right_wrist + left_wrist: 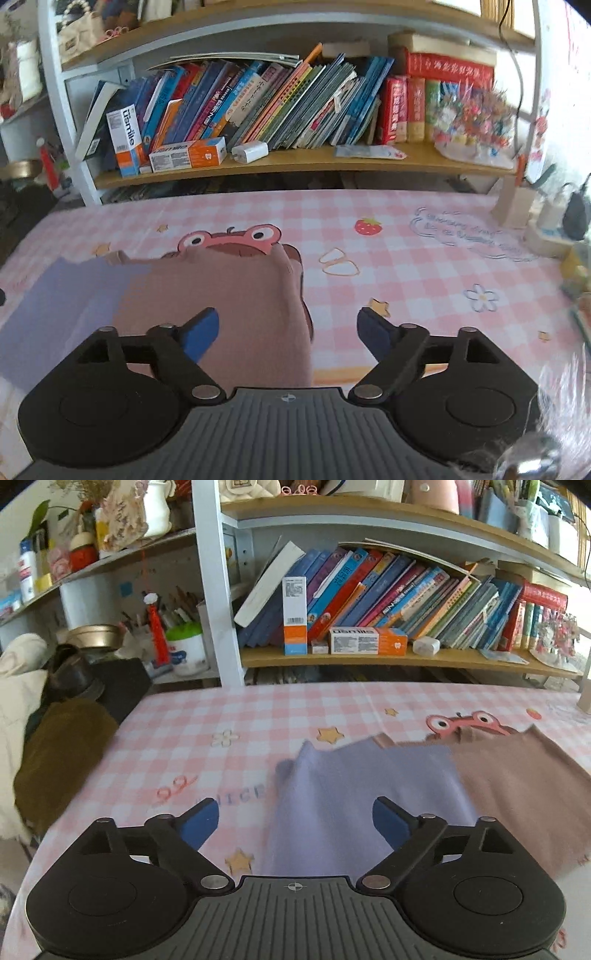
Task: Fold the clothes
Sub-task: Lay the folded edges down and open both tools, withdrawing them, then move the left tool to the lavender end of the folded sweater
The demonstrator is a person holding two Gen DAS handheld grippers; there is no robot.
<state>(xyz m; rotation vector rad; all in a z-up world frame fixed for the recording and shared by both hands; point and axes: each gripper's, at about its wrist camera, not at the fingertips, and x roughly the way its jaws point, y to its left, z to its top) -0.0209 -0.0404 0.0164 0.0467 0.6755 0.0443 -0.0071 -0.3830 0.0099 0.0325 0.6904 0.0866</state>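
A garment lies flat on the pink checked tablecloth (pixel 229 709). Its left part is lavender (pixel 354 786) and its right part is brown (pixel 517 794); both also show in the right wrist view, lavender (pixel 62 306) and brown (pixel 229 295). My left gripper (pixel 295 821) is open and empty, hovering over the lavender part's near left edge. My right gripper (pixel 288 332) is open and empty, over the brown part's right edge. The near edge of the garment is hidden under both grippers.
A bookshelf (pixel 369 657) full of leaning books stands behind the table. A dark brown cloth (pixel 62 757) and cream bedding (pixel 18 686) lie off the table's left side. Small boxes and a power strip (pixel 546 229) sit at the table's right edge.
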